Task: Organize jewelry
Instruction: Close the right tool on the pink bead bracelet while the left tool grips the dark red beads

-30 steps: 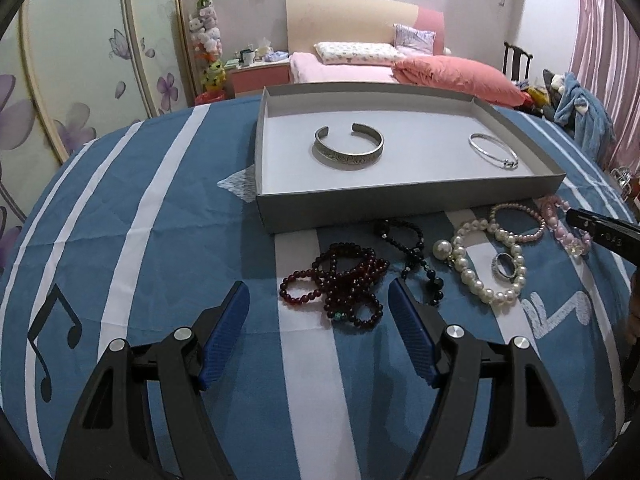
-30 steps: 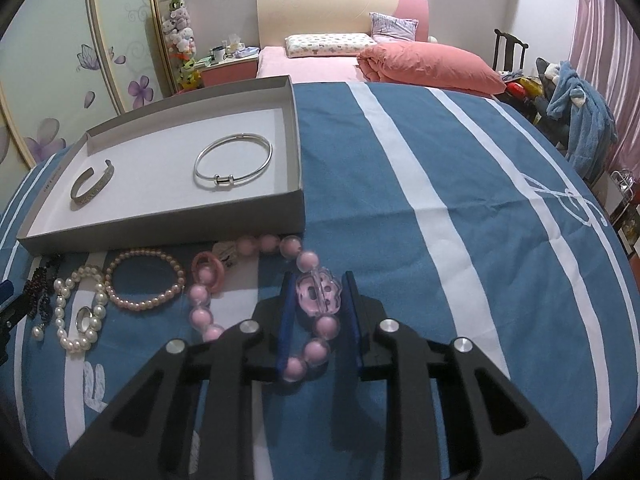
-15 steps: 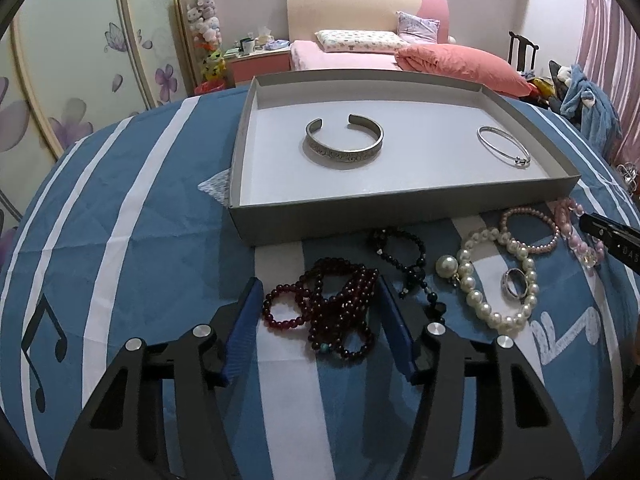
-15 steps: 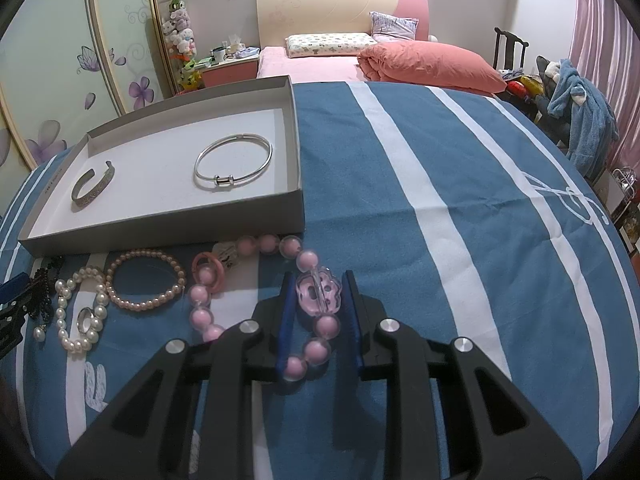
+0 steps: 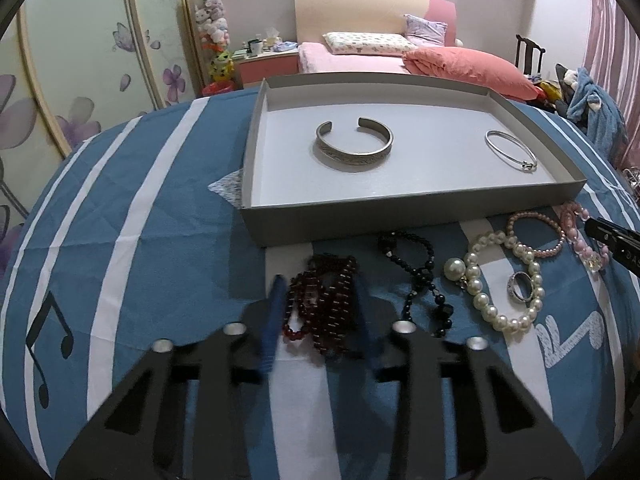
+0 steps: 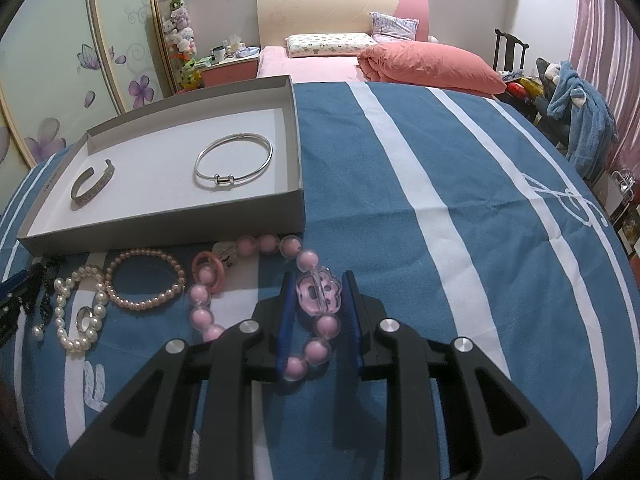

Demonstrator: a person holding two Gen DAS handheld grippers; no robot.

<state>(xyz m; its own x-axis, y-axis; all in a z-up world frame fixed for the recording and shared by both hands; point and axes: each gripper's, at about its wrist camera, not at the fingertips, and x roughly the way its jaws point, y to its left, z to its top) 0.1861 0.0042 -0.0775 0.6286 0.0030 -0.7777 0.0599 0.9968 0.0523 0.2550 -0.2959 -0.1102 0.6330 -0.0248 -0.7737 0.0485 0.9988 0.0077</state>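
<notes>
My left gripper [image 5: 318,312] is closing around the dark red bead bracelet [image 5: 324,300] on the blue striped cloth; its jaws blur and nearly touch the beads. My right gripper [image 6: 318,308] is shut on the pink bead bracelet [image 6: 316,300] at its flower charm, low on the cloth. The grey tray [image 5: 400,216] holds a wide silver cuff [image 5: 354,144] and a thin silver bangle [image 5: 510,154]. In the right wrist view the tray [image 6: 160,232] lies at the left.
On the cloth in front of the tray lie a black bead bracelet [image 5: 416,264], a white pearl bracelet [image 5: 500,276] with a silver ring [image 5: 518,286] inside it, and a small pink pearl bracelet [image 5: 536,232]. A bed stands behind the table.
My left gripper moved forward over the dark red bracelet and its jaws narrowed around it. The right gripper stayed still, shut on the pink bracelet.
</notes>
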